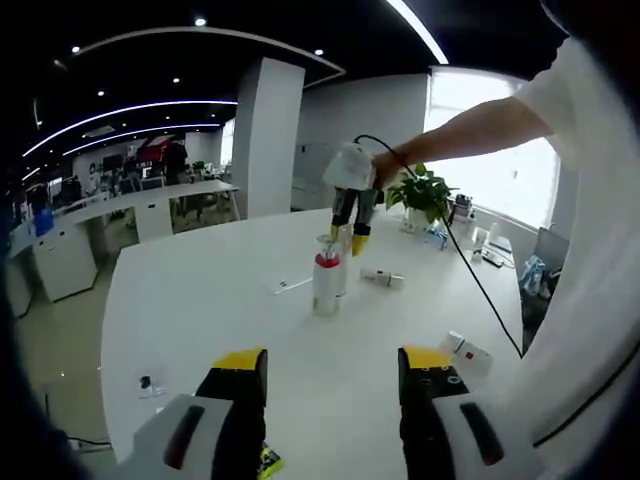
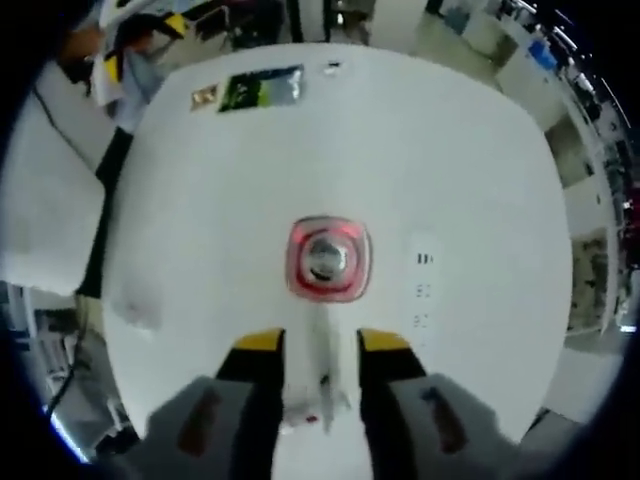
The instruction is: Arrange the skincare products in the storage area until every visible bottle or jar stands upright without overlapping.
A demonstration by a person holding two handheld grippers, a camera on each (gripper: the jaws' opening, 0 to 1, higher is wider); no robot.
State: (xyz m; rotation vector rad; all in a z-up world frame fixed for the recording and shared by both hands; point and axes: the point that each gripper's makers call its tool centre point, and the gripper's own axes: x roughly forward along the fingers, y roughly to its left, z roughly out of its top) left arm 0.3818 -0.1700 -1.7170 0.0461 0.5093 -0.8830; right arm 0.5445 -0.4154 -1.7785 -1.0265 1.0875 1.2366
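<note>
Nearest us in the left gripper view, the left claw (image 1: 332, 372) hovered above the near edge of the white counter (image 1: 190, 300), its yellow-tipped jaws apart and gripping nothing. A small dark-printed card (image 1: 147, 383) lay near the counter's left edge, and a small white box with a red mark (image 1: 466, 352) lay just beyond the right jaw.

Toward the middle of the counter a white bottle with a red band (image 1: 326, 283) stood upright. The right claw (image 1: 347, 237), held in a person's hand (image 1: 385, 170), hung directly above it, a black cable (image 1: 480, 290) trailing from it toward the counter's right edge. Beyond the bottle lay a flat white strip (image 1: 290, 285) on one side and a small white tube (image 1: 382, 276) on its side on the other. At the far right corner stood a green potted plant (image 1: 424, 195).

In the right gripper view we looked straight down on the bottle's red-rimmed top (image 2: 328, 258), which sat just ahead of the right claw's (image 2: 322, 341) jaw tips. Those jaws were apart. A lower white object lay between them, but we could not tell whether they touched it. A green-and-black packet (image 2: 262, 88) lay near the counter's far edge.
</note>
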